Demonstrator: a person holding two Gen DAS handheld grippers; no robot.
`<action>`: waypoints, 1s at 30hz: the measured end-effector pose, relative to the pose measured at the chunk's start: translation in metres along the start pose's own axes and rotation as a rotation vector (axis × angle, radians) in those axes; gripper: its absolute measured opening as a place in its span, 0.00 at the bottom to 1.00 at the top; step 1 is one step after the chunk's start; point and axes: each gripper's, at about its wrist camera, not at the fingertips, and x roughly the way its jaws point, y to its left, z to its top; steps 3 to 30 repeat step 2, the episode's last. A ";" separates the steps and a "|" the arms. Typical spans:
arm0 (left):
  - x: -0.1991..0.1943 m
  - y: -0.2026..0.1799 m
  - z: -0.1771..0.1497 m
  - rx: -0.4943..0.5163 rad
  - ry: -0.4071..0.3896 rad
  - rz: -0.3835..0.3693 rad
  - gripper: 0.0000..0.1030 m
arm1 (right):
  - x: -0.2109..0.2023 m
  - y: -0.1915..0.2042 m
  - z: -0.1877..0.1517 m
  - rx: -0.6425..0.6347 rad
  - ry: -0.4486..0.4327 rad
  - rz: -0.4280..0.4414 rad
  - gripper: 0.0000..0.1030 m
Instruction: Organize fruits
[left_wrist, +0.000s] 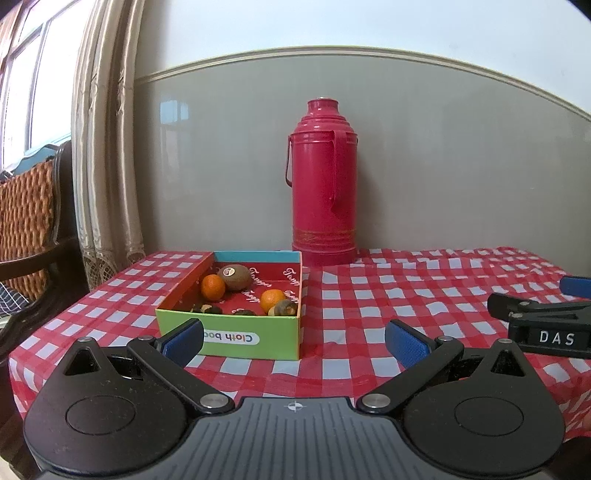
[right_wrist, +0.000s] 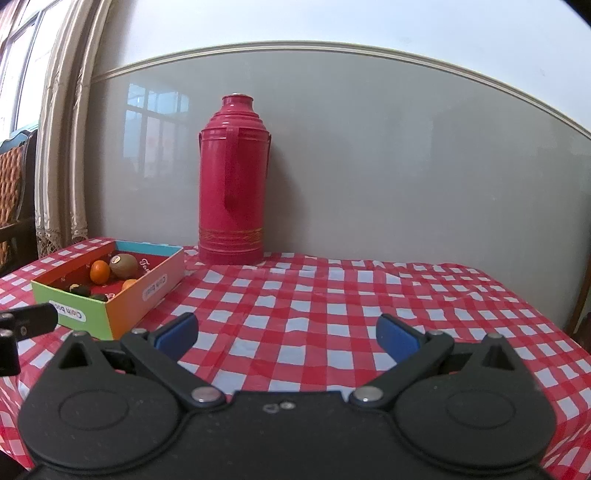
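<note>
A: Nearest the cameras?
B: The left gripper (left_wrist: 293, 341) and the right gripper (right_wrist: 286, 334) — each with its fingers spread wide apart, holding nothing, above the checked worktop (right_wrist: 332, 302).
A: And the fruit?
B: In the open box (left_wrist: 236, 336) on the worktop's left part — two oranges (left_wrist: 212, 286), a brown kiwi (left_wrist: 235, 277), some darker pieces. Farther back, a red thermos (left_wrist: 323, 181) stands upright against the wall.
</note>
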 end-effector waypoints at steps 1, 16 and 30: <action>-0.001 -0.001 0.000 0.005 -0.003 0.010 1.00 | -0.001 0.000 0.000 -0.001 -0.001 -0.001 0.94; -0.001 -0.001 0.000 0.008 -0.001 0.011 1.00 | -0.001 0.001 0.000 0.000 -0.002 -0.001 0.94; -0.001 -0.001 0.000 0.008 -0.001 0.011 1.00 | -0.001 0.001 0.000 0.000 -0.002 -0.001 0.94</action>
